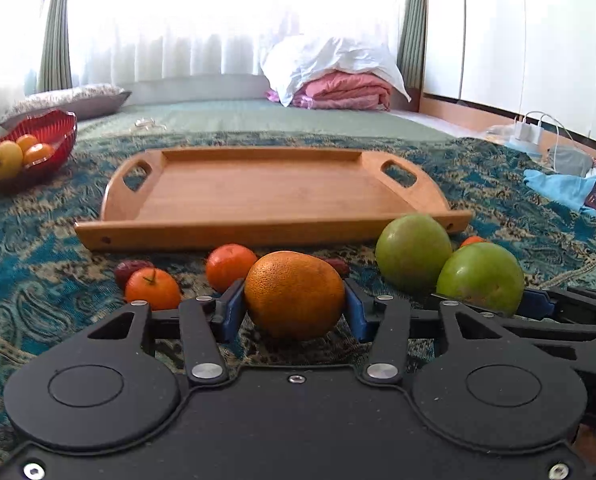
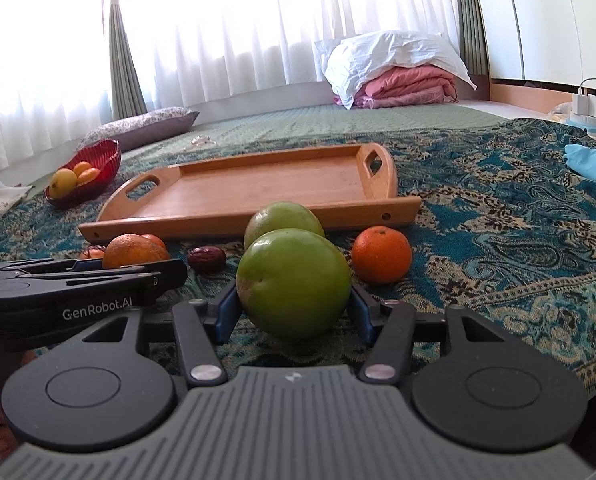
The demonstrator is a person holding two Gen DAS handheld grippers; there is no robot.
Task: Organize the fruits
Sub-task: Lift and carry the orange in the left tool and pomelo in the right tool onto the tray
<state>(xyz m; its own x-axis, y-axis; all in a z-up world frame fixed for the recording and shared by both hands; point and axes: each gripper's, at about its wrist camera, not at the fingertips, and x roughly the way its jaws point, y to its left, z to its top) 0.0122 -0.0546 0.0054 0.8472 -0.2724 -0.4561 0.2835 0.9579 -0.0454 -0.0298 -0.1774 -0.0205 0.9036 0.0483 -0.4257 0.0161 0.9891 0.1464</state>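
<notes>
My left gripper is shut on a large orange, its blue pads pressing both sides while the fruit sits on the patterned bedspread. The right gripper is shut on a green apple in the same way, also resting on the cloth. A second green apple lies just behind it. The two grippers sit side by side; the left gripper shows at the left of the right wrist view. An empty wooden tray lies just beyond the fruit.
Loose mandarins and dark red dates lie in front of the tray. A red bowl holding fruit stands far left. A pillow, folded pink bedding, blue cloth and chargers lie farther off.
</notes>
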